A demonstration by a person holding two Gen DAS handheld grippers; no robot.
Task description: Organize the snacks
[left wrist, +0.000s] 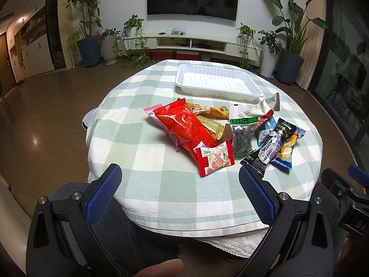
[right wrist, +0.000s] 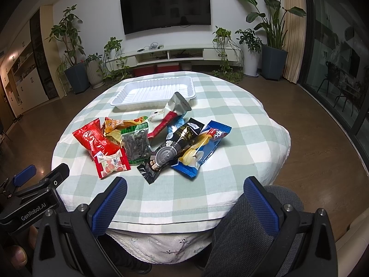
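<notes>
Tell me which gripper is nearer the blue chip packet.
Right. The right gripper sits just below the blue chip packet; the left gripper is lower-left of it, farther away.

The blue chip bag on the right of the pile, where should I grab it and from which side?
Grip the blue chip bag at its near crimped end, coming in from the table's near edge with the right gripper. That flat end lies free on the cloth, while its left side is tucked against the black packet.

Pink packet (left wrist: 149, 111) mostly hidden under red bag (left wrist: 184, 129).
</notes>
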